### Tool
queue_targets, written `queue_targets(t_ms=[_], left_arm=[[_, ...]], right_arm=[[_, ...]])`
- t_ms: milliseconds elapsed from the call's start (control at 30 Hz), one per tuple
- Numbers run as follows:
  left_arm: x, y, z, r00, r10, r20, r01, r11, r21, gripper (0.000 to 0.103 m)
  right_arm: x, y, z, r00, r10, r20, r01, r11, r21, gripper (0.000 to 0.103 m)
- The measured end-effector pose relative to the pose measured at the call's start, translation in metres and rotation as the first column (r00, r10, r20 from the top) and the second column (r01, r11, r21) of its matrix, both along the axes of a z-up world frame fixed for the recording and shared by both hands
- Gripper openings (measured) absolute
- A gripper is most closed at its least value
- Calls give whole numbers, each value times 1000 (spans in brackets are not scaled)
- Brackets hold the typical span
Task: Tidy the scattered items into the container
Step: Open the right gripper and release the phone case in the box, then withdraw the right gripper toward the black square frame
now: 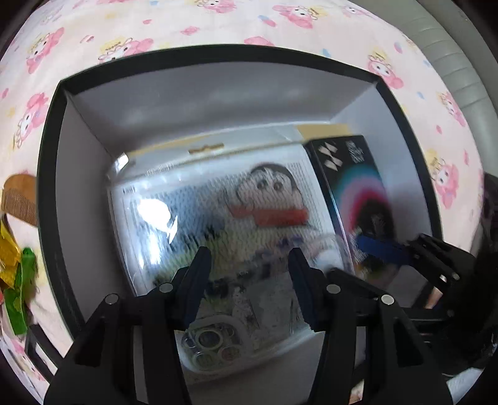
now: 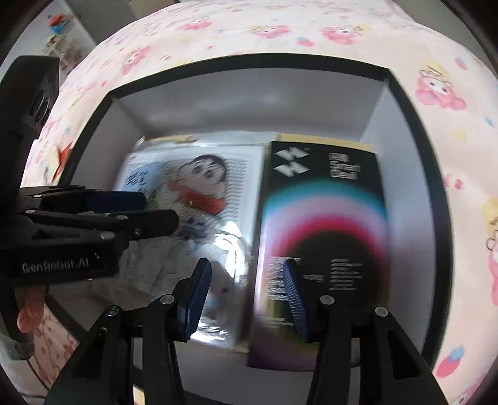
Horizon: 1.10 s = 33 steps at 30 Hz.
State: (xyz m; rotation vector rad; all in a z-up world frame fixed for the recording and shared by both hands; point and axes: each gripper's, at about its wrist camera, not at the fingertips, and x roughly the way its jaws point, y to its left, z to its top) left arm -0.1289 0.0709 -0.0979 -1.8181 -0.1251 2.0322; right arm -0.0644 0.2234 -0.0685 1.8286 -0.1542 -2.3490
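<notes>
Container (image 1: pixel 49 199), landmark: comb (image 1: pixel 20 199) and wrappers (image 1: pixel 18 280) lie outside its left wall, nearest left tool (image 1: pixel 249 264). Both tools apart, empty; right tool (image 2: pixel 246 283) over the box interior.

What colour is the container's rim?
Black rim, white walls inside; clearest in the right wrist view.

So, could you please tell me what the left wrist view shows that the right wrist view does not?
Only the left wrist view shows the wooden comb and the gold and green wrappers lying on the bedsheet outside the box's left wall, plus the phone case near the box's front.

Only the right wrist view shows a shelf in the room's far left corner and the printed label on the left gripper.

Both show the black-rimmed box holding the cartoon packet beside the dark carton, with both grippers open and empty above it.
</notes>
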Motion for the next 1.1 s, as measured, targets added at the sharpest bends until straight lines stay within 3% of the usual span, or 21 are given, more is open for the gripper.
queue_targets(t_ms=[133, 300, 467, 567, 667, 767, 833, 1000, 1100], left_arm=[[14, -2, 6, 1000, -17, 3, 17, 998, 53, 53], [11, -4, 16, 998, 6, -61, -4, 999, 39, 53], [0, -5, 2, 1000, -6, 29, 2, 990, 141, 50], [-1, -2, -5, 997, -32, 74, 16, 979, 206, 50], [2, 5, -3, 997, -29, 75, 13, 977, 212, 50], [2, -3, 4, 998, -1, 60, -13, 974, 226, 50], [1, -6, 9, 999, 20, 27, -25, 981, 191, 50], [8, -7, 4, 998, 4, 56, -15, 979, 203, 50], [14, -4, 5, 999, -1, 54, -10, 980, 198, 50]], right_arm=[[5, -10, 1, 997, 64, 38, -59, 992, -114, 46], [9, 5, 13, 1000, 0, -24, -1, 999, -38, 46], [13, 5, 5, 999, 23, 45, -17, 992, -123, 46], [20, 6, 18, 999, 33, -10, -33, 998, -49, 46], [27, 18, 32, 997, -14, -79, 16, 1000, 25, 46], [20, 26, 28, 996, -62, -60, 61, 998, -7, 46], [17, 22, 20, 999, -41, -25, 40, 999, -32, 45], [12, 4, 9, 997, 60, 41, -55, 993, -109, 44], [16, 3, 12, 997, 73, 29, -70, 993, -94, 44]])
